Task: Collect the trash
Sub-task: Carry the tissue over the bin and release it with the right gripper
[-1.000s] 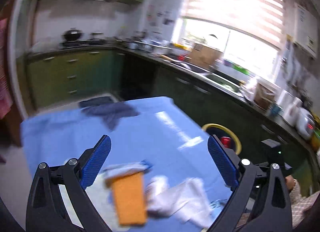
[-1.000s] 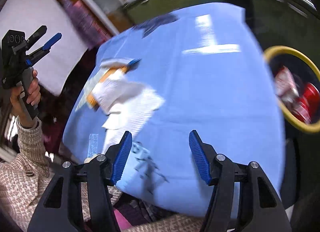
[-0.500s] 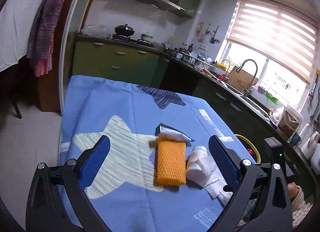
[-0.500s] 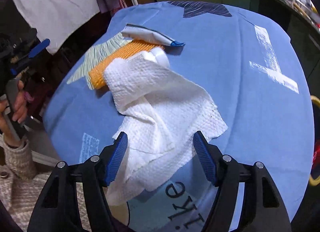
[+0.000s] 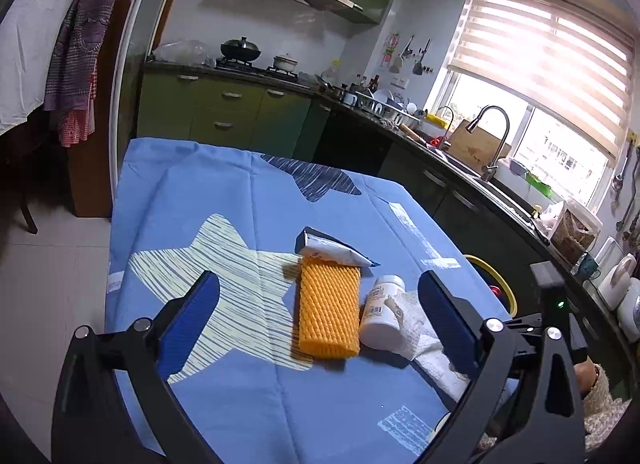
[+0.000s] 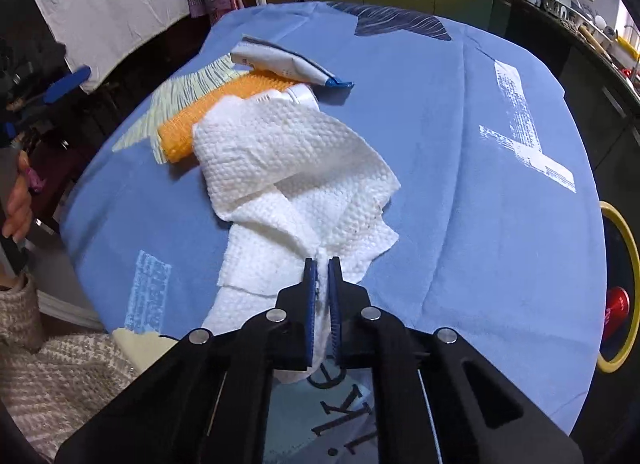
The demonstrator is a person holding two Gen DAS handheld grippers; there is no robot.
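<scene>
On the blue tablecloth lie a crumpled white paper towel, an orange foam net sleeve, a small white bottle and a squeezed white tube. My right gripper is shut on a pinched fold of the paper towel, whose far end drapes over the bottle. My left gripper hangs open above the table's near side, with the orange sleeve and bottle ahead between its fingers, apart from them.
A yellow-rimmed bin with red trash inside stands off the table's right side. Green kitchen cabinets and a counter with a sink run behind and to the right. A person's sleeve is at the lower left.
The right gripper moved in over the paper towel and shut on a fold of it. The left gripper swung down from the kitchen view, then held still and open.
</scene>
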